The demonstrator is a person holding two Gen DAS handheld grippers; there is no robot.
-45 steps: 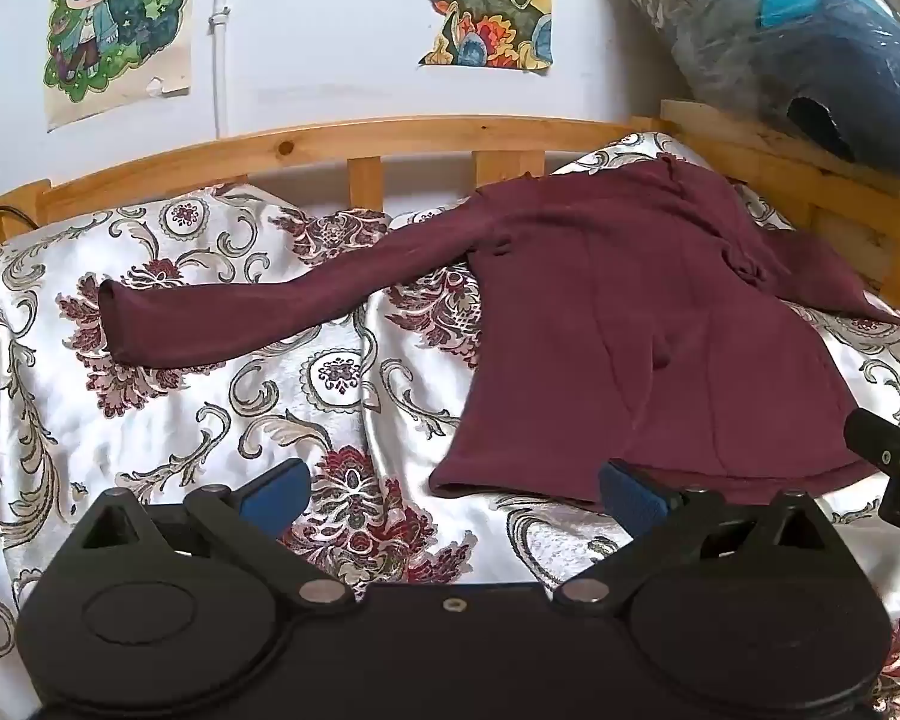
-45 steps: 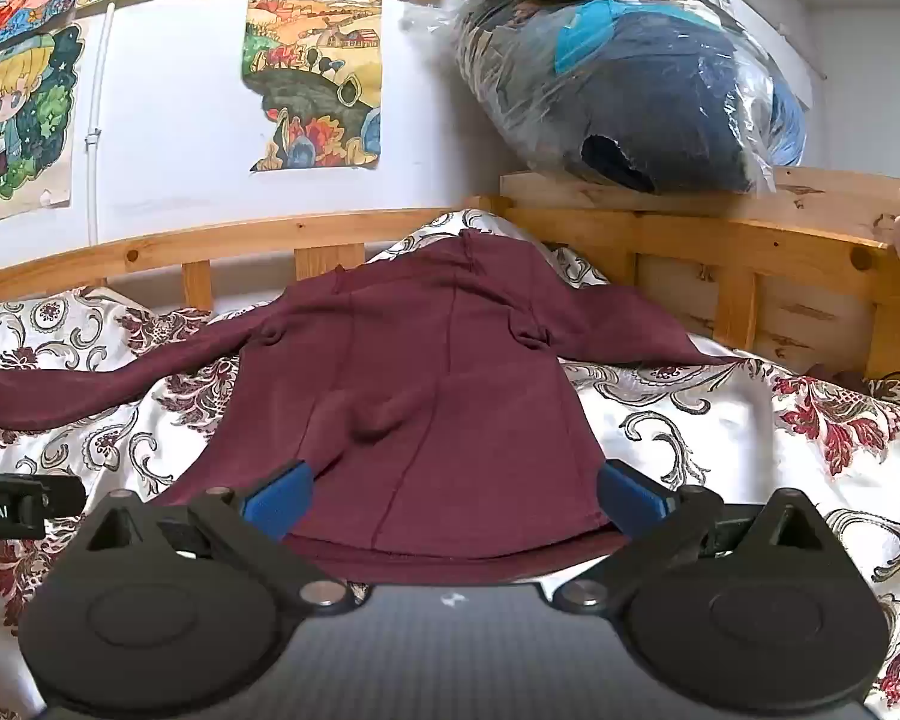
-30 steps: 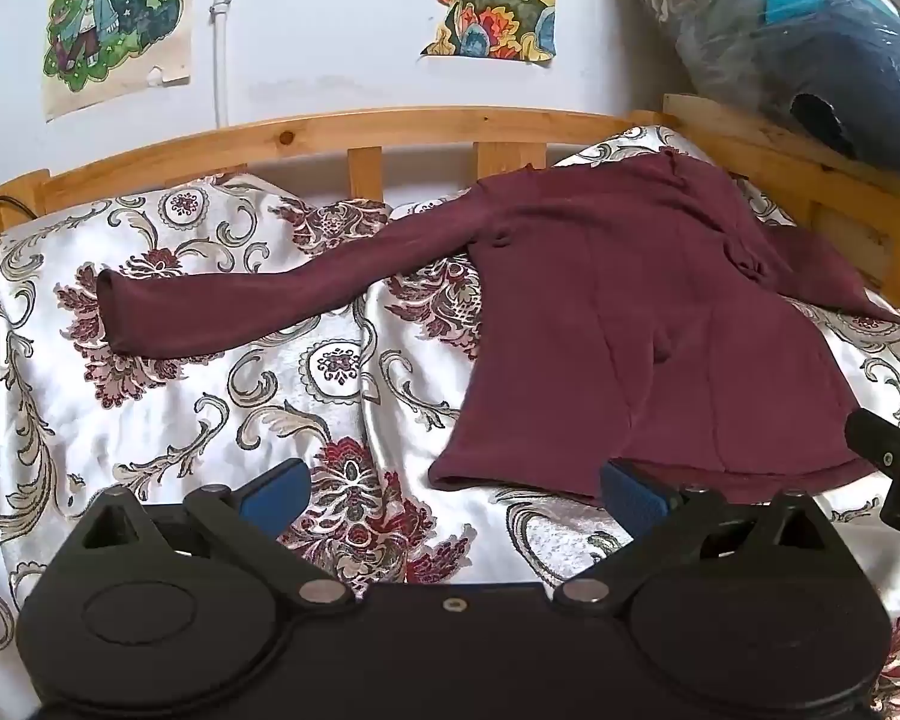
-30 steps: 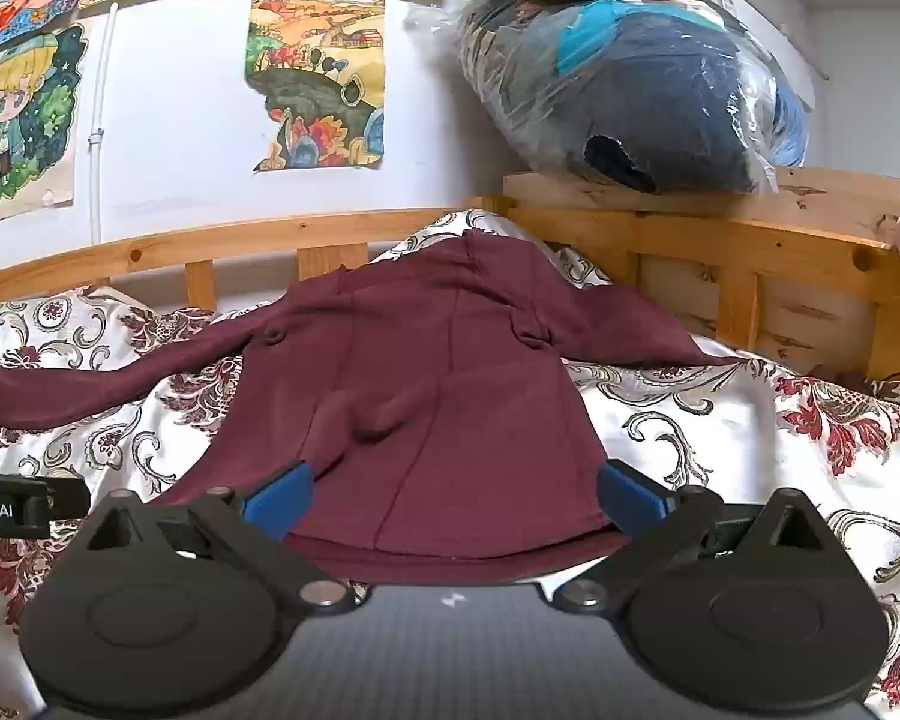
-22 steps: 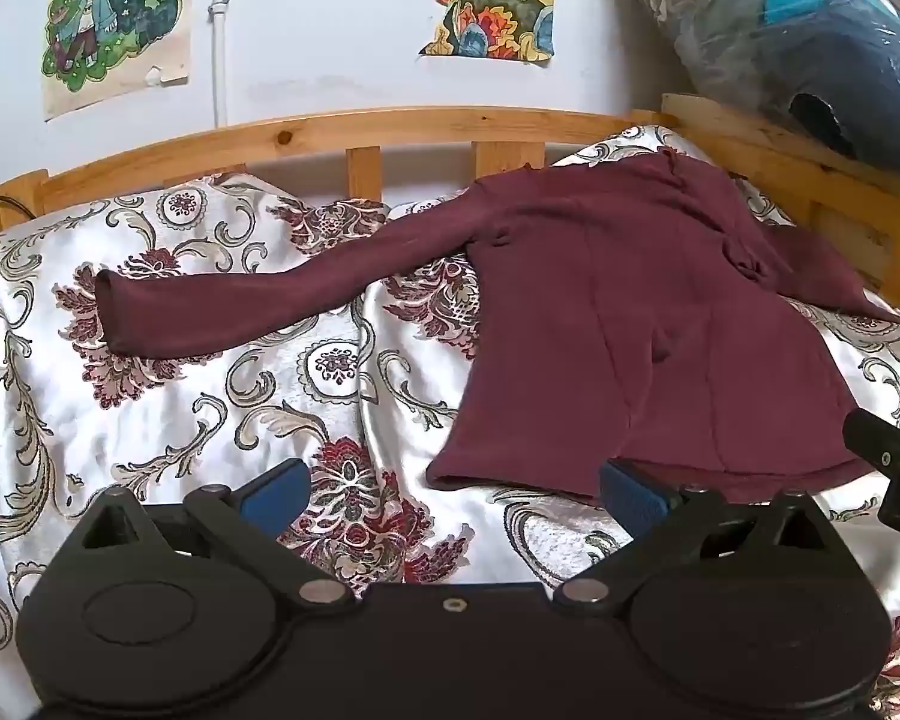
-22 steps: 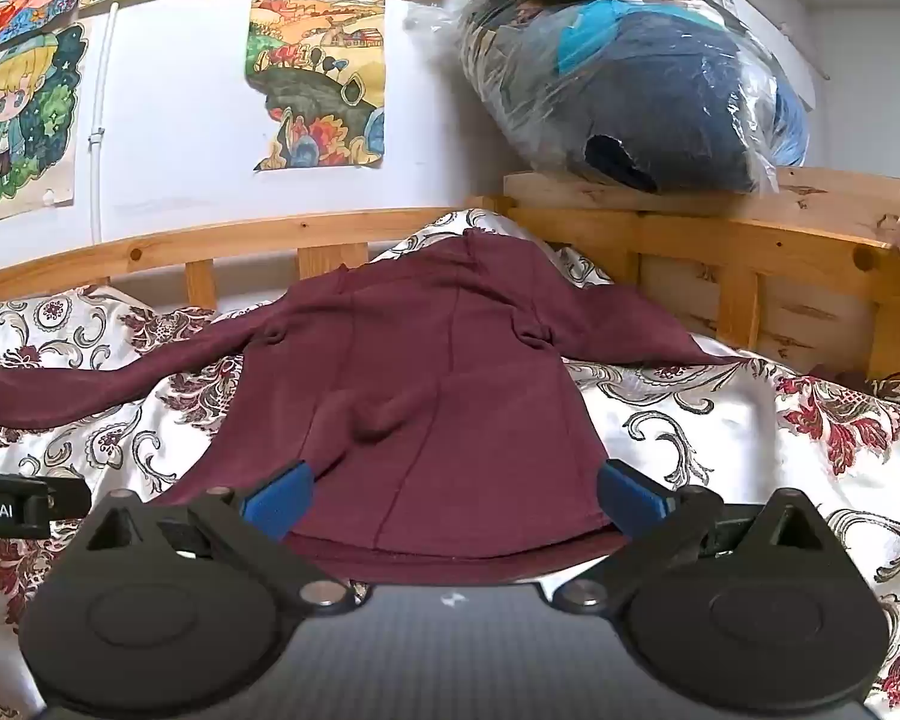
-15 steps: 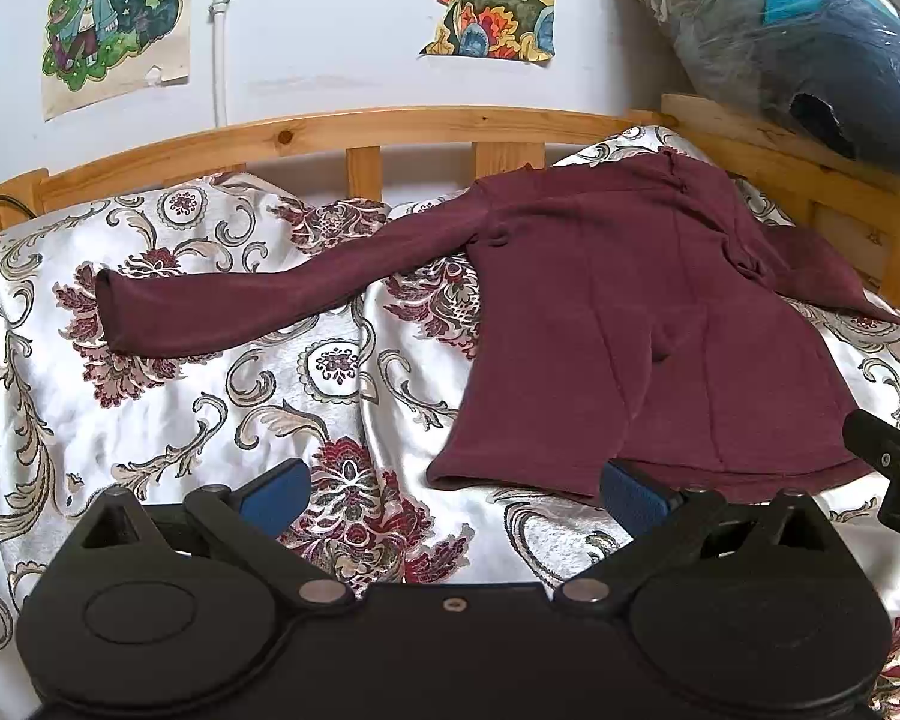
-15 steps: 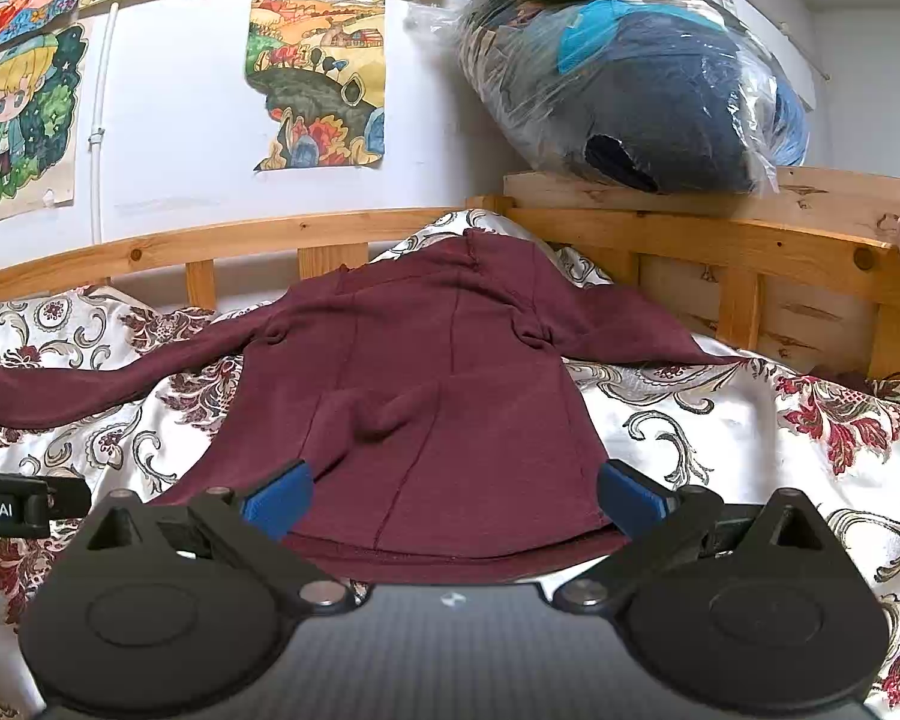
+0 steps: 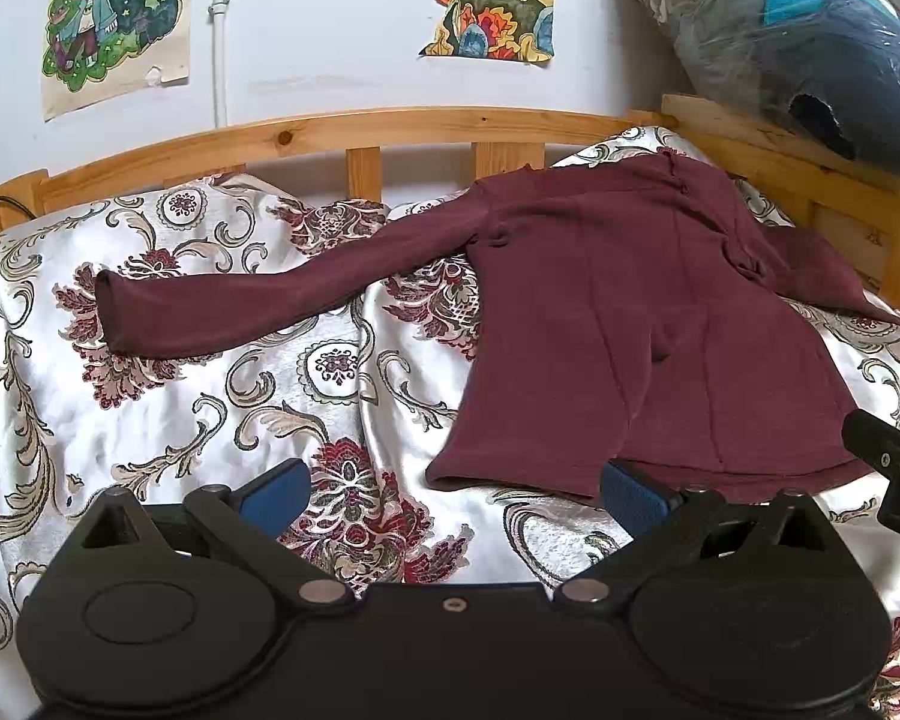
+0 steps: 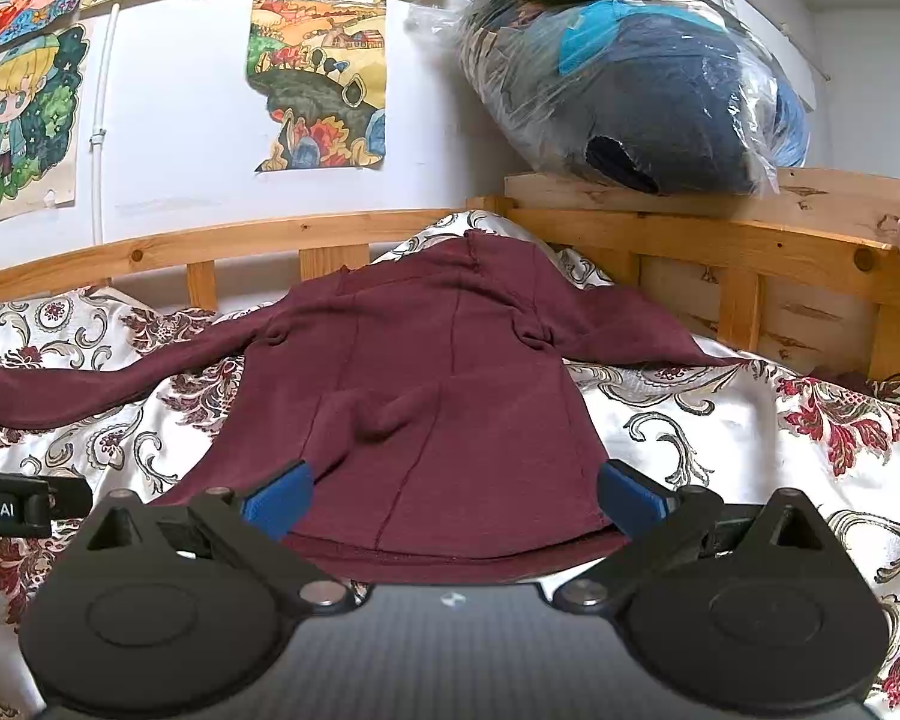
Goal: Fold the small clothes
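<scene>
- Spread flat on a bed covered with a white satin sheet (image 9: 168,408) patterned in red and gold florals: a small maroon long-sleeved knit top (image 9: 630,330), hem toward the near side, neck toward the far wooden rail (image 9: 330,132).
- Stretched out to the left across the sheet, one long sleeve (image 9: 258,294); angled off to the right toward the wooden side frame (image 10: 750,276), the other sleeve (image 10: 630,330).
- Poised over the near edge of the bed just left of the hem, left gripper (image 9: 453,489), blue-padded fingers (image 9: 273,489) spread wide and holding nothing.
- Centred at the hem, right gripper (image 10: 450,492), blue-padded fingers (image 10: 630,498) likewise wide apart, straddling the bottom edge of the top without pinching it.
- Raised in the body of the garment, a small bunched wrinkle (image 10: 390,414).
- Behind the bed, colourful cartoon posters (image 10: 318,84) on a white wall; perched on the frame at far right, a clear plastic bag of dark blue bedding (image 10: 642,72).
</scene>
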